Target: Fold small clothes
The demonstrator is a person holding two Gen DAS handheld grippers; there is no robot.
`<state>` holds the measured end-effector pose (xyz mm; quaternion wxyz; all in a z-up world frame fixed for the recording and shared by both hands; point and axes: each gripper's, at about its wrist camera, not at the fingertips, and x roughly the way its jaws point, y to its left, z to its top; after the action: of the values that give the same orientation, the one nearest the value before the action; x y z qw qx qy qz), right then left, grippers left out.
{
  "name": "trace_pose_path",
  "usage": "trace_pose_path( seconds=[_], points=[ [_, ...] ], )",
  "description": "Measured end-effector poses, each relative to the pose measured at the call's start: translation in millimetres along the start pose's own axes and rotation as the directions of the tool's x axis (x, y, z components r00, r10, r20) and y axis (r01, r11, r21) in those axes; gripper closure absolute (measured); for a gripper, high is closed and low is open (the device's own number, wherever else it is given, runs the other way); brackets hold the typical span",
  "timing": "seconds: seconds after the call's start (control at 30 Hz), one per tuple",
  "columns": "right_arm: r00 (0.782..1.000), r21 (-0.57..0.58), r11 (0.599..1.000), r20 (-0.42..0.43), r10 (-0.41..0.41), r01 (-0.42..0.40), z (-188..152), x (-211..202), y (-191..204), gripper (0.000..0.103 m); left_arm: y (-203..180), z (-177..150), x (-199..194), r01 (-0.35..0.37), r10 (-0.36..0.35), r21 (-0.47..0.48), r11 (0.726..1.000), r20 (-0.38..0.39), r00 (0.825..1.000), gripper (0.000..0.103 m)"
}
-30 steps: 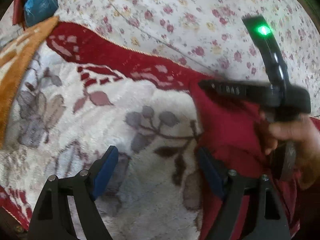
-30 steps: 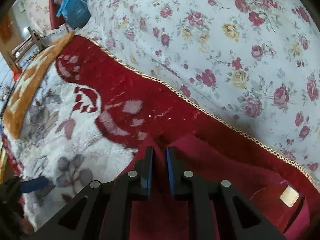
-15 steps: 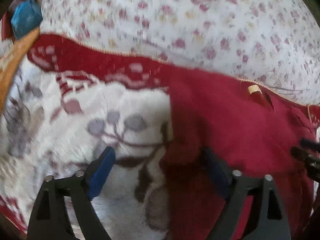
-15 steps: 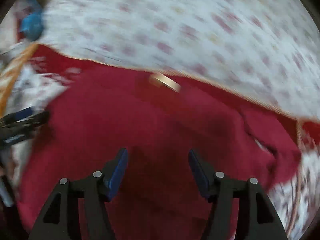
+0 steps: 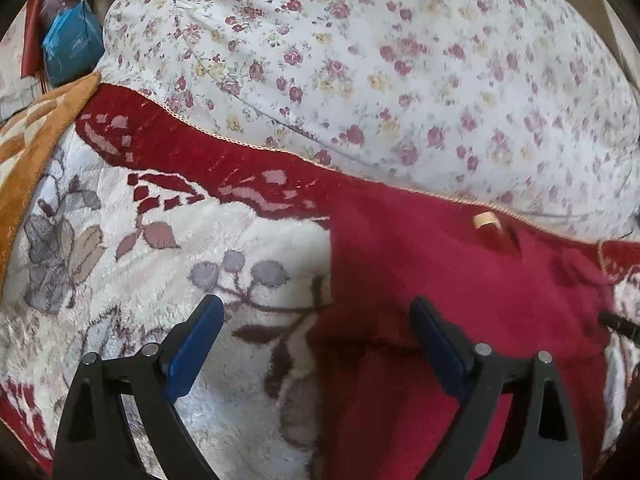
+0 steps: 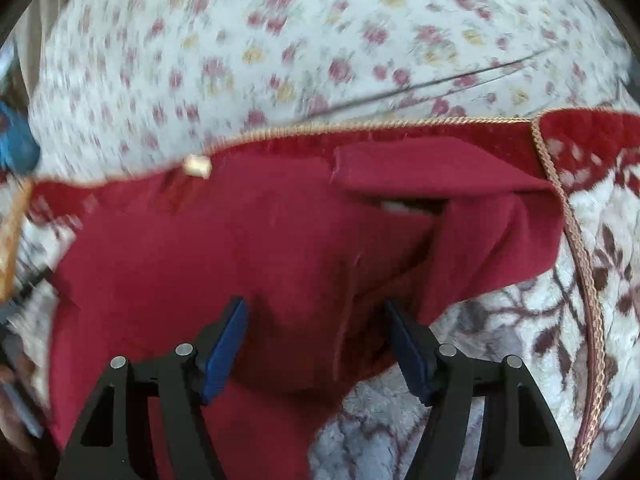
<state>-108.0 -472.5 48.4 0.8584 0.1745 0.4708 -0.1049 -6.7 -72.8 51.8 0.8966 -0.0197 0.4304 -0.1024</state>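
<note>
Both claws gape, gripping nothing: left gripper [image 5: 316, 344] straddles the red garment [image 5: 460, 292] edge, right gripper [image 6: 316, 344] just opened above it; pinch one layer squarely

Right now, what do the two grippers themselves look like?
Both look alike. The left gripper and right gripper each have two black angular finger frames with triangular cut-outs, round silver pins at the joints and flat blue pads on the inner faces. No cables, markings or sleeves are visible.

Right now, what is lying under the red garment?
The red garment lies on a plush blanket with a red border and leaf pattern. Behind it is a floral sheet. The blanket part directly beneath the garment is covered.
</note>
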Motion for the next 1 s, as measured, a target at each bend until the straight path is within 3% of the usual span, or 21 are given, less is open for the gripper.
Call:
trace_pose_path(
  seconds=[0.13,0.27,0.3,0.37,0.4,0.43,0.5,0.6,0.67,0.8,0.93,1.0],
  points=[
    [0.993,-0.096,0.990,0.071,-0.097,0.103,25.6,5.3,1.1,0.024,-0.5,-0.3,0.4,0.014,-0.015,-0.011,1.000,-0.008,1.000,0.010],
    [0.973,-0.263,0.936,0.066,-0.223,0.232,41.1,51.0,4.0,0.021,-2.6,-2.0,6.1,0.011,-0.011,0.001,1.000,-0.027,1.000,0.010],
    [0.966,-0.278,0.925,0.069,-0.250,0.259,45.3,64.6,1.6,0.026,-3.0,-2.2,7.9,0.009,-0.009,0.002,1.000,-0.032,0.999,0.010],
    [0.973,-0.248,0.941,0.038,-0.227,0.229,48.8,75.4,-10.3,0.063,-4.6,-1.9,12.5,0.014,-0.014,0.004,1.000,-0.048,0.999,0.010],
    [0.982,-0.202,0.961,0.013,-0.187,0.186,54.0,78.7,-17.8,0.091,-5.5,-2.0,14.0,0.016,-0.016,0.008,1.000,-0.052,0.999,0.010],
    [0.988,-0.139,0.978,0.015,-0.153,0.153,59.7,74.0,-26.6,0.097,-5.9,-2.1,14.4,0.015,-0.014,0.012,1.000,-0.051,0.999,0.010],
    [0.997,-0.041,0.998,0.059,-0.046,0.048,67.9,48.6,-41.4,0.097,-6.9,-2.2,15.1,0.005,-0.004,0.021,1.000,-0.050,0.999,0.010],
    [0.986,0.003,0.997,0.148,0.071,-0.073,75.9,-7.4,-59.2,0.097,-6.7,-2.2,13.2,0.016,-0.015,0.019,1.000,-0.049,0.999,0.010],
    [0.966,-0.004,0.989,0.213,0.148,-0.151,80.8,-52.9,-71.4,0.097,-6.6,-1.9,9.8,0.016,-0.015,0.019,1.000,-0.041,0.999,0.010],
    [0.902,-0.075,0.955,0.314,0.297,-0.288,83.3,-142.7,-75.7,0.097,-5.8,0.1,2.1,0.021,-0.021,0.008,1.000,-0.019,1.000,0.010],
    [0.831,-0.226,0.906,0.365,0.419,-0.358,77.7,-212.7,-45.0,0.097,-5.3,-0.3,-4.5,0.020,-0.020,0.011,1.000,-0.003,1.000,0.010],
    [0.790,-0.336,0.858,0.357,0.498,-0.389,74.4,-246.9,-21.9,0.097,-3.8,0.4,-7.6,0.018,-0.018,0.005,1.000,0.009,1.000,0.010]
  ],
)
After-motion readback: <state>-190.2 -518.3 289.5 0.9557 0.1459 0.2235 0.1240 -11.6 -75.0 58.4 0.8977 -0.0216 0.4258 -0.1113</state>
